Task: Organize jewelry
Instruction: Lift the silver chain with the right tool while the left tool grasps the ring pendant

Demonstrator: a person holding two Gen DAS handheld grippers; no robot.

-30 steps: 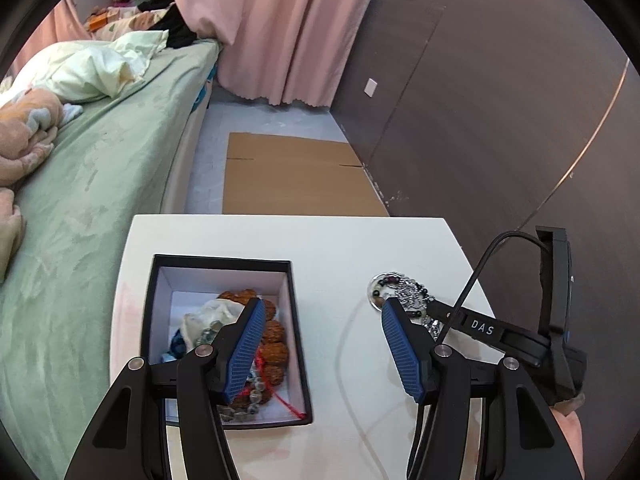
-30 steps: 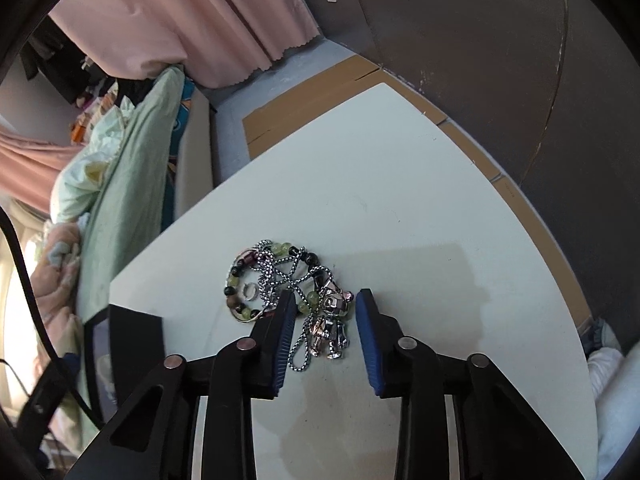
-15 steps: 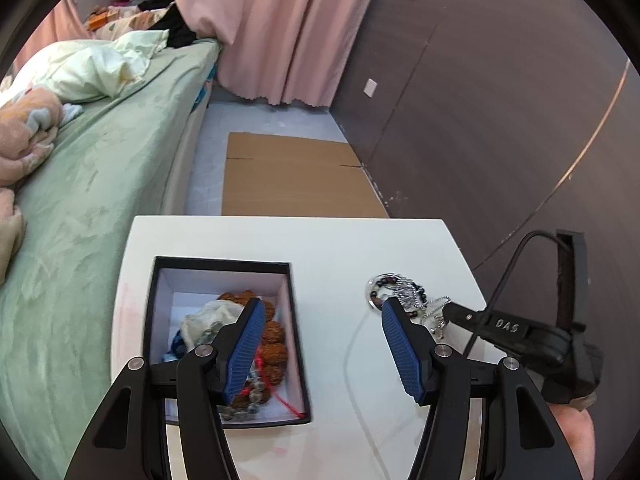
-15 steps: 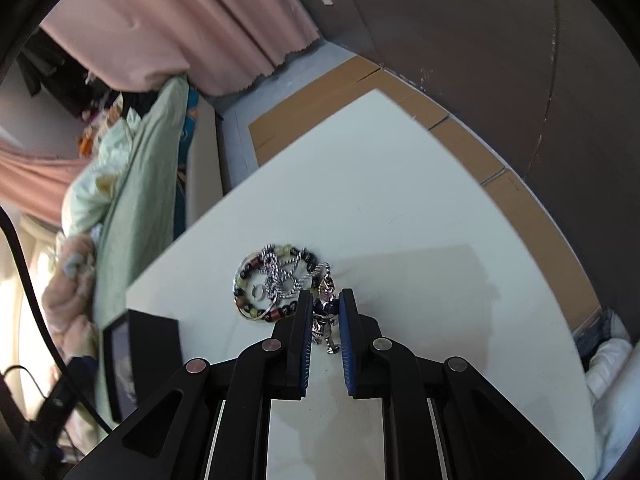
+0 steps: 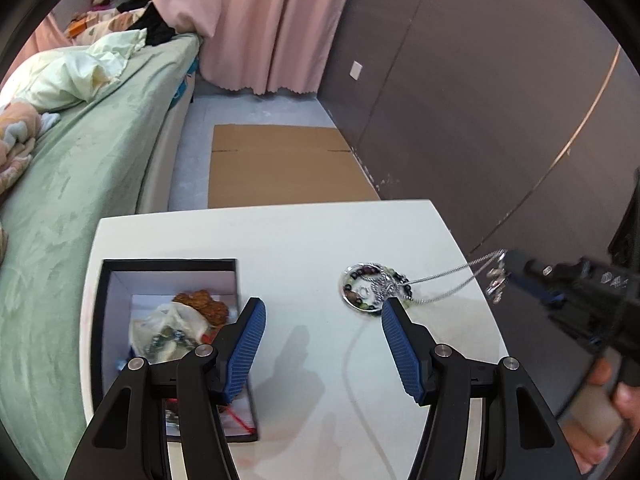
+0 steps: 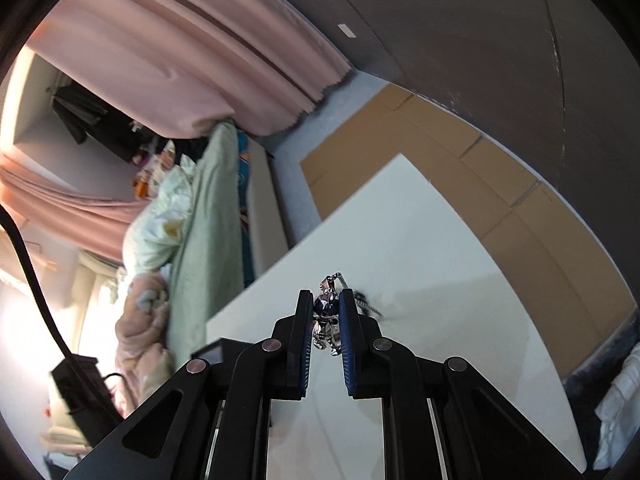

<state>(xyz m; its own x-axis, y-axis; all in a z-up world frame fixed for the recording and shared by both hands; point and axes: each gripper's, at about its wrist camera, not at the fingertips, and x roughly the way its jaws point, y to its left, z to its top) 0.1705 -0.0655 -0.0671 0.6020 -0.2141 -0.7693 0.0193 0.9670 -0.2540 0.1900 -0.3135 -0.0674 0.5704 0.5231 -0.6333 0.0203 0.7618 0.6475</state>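
A black jewelry box (image 5: pixel 100 280) with a white inside stands at the left of the white table (image 5: pixel 304 236) and holds brown beads (image 5: pixel 202 302) and other pieces. A beaded bracelet (image 5: pixel 370 292) lies on the table at the right. My right gripper (image 6: pixel 326 300) is shut on a silver necklace pendant (image 6: pixel 326 320) and holds it above the table; in the left wrist view the chain (image 5: pixel 452 280) stretches from the bracelet up to that gripper (image 5: pixel 508 276). My left gripper (image 5: pixel 322 328) is open and empty above the table between box and bracelet.
A bed with green sheet (image 5: pixel 80 160) runs along the left. A flat cardboard sheet (image 5: pixel 280 168) lies on the floor beyond the table. A dark wall (image 5: pixel 480 100) is at the right. A pink curtain (image 5: pixel 260 20) hangs behind.
My right gripper closed on the pendant and lifted it up and to the right, pulling the chain taut away from the bracelet. The left gripper stayed open and barely moved.
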